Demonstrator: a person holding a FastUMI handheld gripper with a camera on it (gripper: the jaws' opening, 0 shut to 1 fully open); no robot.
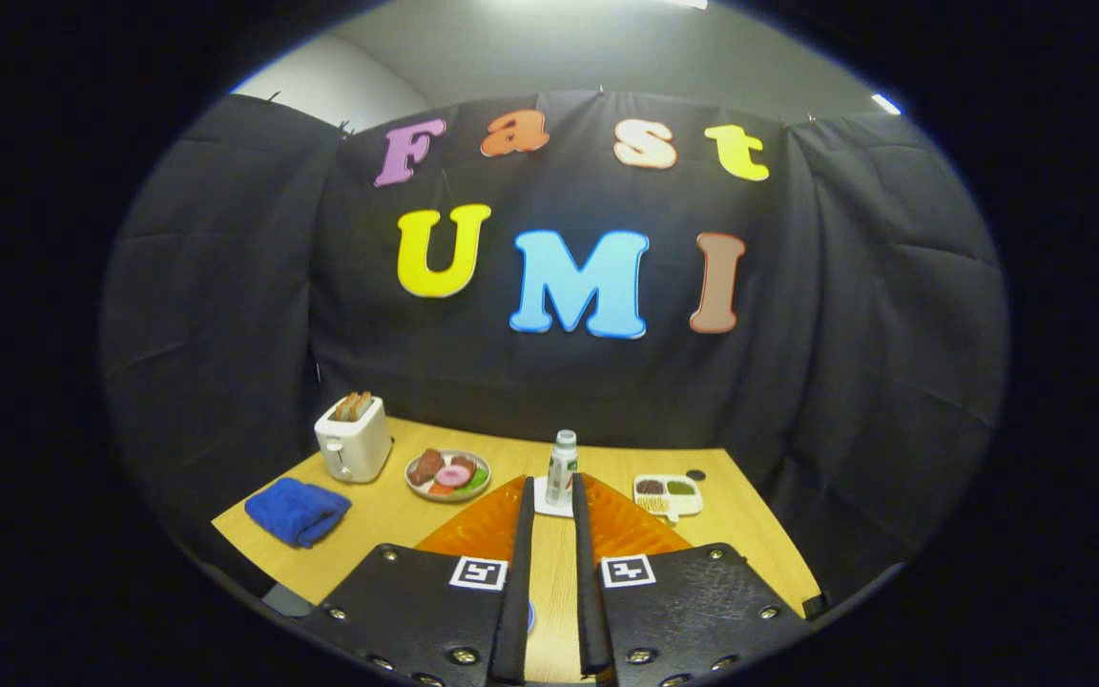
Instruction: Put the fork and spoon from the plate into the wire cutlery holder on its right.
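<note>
- Gripper view gives me the gripper (551, 496) raised over the near part of the wooden table (387, 520), looking level across it toward the black cloth wall.
- Its two black fingers (517, 582) run almost parallel with a narrow strip of bare wood between them; they stand slightly apart and I see nothing held between them.
- Just ahead of the fingertips, nearly in line with the gap, stands a small clear bottle (562, 466) with a pale cap, upright on a white square coaster (544, 504). It is the thing most directly in my way.
- Orange patterned mats (473, 530) lie on either side of the fingers, partly hidden by the gripper's black plates with their square markers.
- A sliver of blue shows by the left finger down near the plates; I cannot tell what it is.
- To the far left of the bottle sits a round plate (447, 474) carrying food pieces in brown, pink, green and orange. I cannot make out a fork or spoon on it at this size.
- Left of that plate, a white toaster (353, 439) stands with bread slices poking out of its top.
- Nearer and further left, a folded blue cloth (298, 510) lies close to the table's edge.
- Right of the bottle is a small white divided tray (668, 494) with dark, green and pale fillings, and a small dark round item (695, 474) just beyond it.
- I cannot pick out the wire cutlery holder anywhere from here.
</note>
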